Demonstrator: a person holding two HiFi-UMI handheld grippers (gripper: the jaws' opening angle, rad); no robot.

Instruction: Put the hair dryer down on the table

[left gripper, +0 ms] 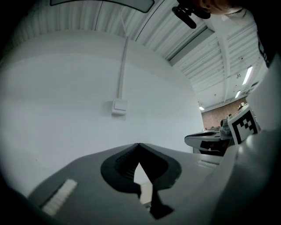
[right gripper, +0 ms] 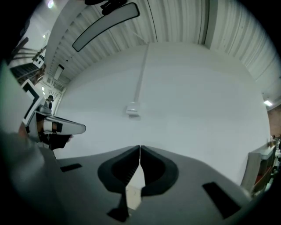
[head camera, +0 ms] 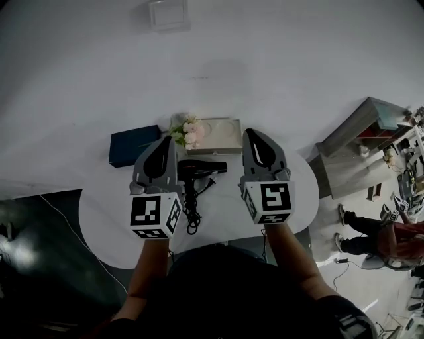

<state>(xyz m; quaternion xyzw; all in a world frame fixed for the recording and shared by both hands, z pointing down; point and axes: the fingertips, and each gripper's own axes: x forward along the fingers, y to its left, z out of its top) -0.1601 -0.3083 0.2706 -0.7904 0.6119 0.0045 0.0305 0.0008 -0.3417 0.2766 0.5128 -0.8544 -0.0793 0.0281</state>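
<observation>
The black hair dryer (head camera: 201, 168) lies on the round white table (head camera: 295, 198), its black cord (head camera: 193, 213) coiled toward the near edge. Neither gripper holds it. My left gripper (head camera: 168, 140) hovers raised just left of the dryer, jaws shut with nothing between them. My right gripper (head camera: 251, 133) hovers to the dryer's right, also shut and empty. In the left gripper view the left gripper (left gripper: 138, 145) points level at a bare white wall. The right gripper view shows the right gripper (right gripper: 140, 147) closed tip to tip, facing the same wall.
A dark blue box (head camera: 134, 145), a small bunch of flowers (head camera: 187, 131) and a pale tray (head camera: 220, 136) sit along the table's far edge. A switch plate (head camera: 168, 14) is on the wall. A shelf unit (head camera: 361, 136) and a seated person (head camera: 371, 232) are at right.
</observation>
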